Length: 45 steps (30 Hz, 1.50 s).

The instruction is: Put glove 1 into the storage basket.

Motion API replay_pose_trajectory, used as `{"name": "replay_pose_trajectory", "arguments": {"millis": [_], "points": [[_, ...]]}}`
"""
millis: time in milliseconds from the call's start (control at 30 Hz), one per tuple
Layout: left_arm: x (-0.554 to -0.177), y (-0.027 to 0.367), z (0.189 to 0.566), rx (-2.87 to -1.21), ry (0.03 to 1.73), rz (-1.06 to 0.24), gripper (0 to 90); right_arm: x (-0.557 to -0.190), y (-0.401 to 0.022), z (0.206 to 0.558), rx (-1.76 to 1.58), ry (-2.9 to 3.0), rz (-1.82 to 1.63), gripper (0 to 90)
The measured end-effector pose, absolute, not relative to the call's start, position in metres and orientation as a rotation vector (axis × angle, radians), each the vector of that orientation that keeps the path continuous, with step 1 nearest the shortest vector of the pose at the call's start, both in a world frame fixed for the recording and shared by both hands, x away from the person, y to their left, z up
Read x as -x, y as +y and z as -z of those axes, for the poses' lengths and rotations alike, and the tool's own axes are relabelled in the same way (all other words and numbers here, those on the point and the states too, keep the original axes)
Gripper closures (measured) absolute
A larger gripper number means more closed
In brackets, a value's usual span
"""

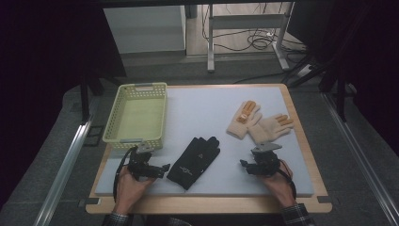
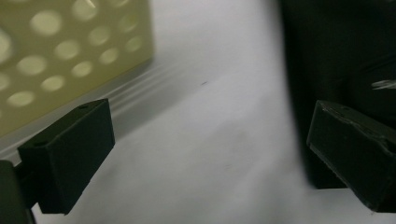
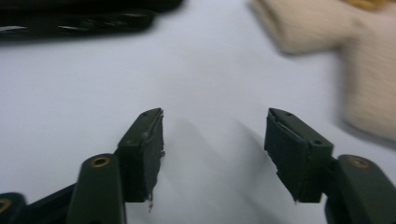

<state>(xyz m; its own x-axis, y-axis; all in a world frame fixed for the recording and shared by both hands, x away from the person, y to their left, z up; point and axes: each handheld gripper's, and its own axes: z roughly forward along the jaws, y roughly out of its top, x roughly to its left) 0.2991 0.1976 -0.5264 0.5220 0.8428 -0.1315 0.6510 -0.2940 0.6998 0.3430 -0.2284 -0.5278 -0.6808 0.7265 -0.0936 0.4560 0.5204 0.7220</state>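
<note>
1. Both claws stand released with nothing between their jaws: my left gripper (image 1: pixel 164 169) is spread wide, and my right gripper (image 1: pixel 243 165) is parted over bare mat.
2. Low on the white mat (image 1: pixel 202 113), the left gripper points toward the black glove (image 1: pixel 194 162) and sits just beside its cuff, not touching as far as I can judge.
3. Its own view puts the yellow basket (image 2: pixel 56 60) at one side and the black glove (image 2: pixel 341 56) at the other, though that edge is blurred.
4. My right gripper is near the front edge, just in front of the cream gloves (image 1: pixel 259 123), apart from them.
5. From the right gripper view, a cream glove (image 3: pixel 355 65) lies ahead to the right and the black glove (image 3: pixel 74 21) far left.
6. The yellow basket (image 1: pixel 136 113) sits at the mat's far left corner.
</note>
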Motion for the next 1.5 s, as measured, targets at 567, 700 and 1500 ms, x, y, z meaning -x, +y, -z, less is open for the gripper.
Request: {"name": "replay_pose_trajectory", "arguments": {"millis": [567,700,1500], "points": [[-0.305,0.104,0.506,-2.161,1.024,-0.278,0.0,-0.35,-0.239,0.532,-1.046,2.365,-1.008,27.0],[-0.312,0.089,0.516,-2.205,1.054,-0.299,0.0,-0.35,-0.239,0.532,-1.045,2.364,-1.009,27.0],[-0.308,0.083,0.533,-2.35,1.093,-0.315,1.2,-0.35,-0.239,0.532,-1.044,2.363,-1.009,26.9]]}}
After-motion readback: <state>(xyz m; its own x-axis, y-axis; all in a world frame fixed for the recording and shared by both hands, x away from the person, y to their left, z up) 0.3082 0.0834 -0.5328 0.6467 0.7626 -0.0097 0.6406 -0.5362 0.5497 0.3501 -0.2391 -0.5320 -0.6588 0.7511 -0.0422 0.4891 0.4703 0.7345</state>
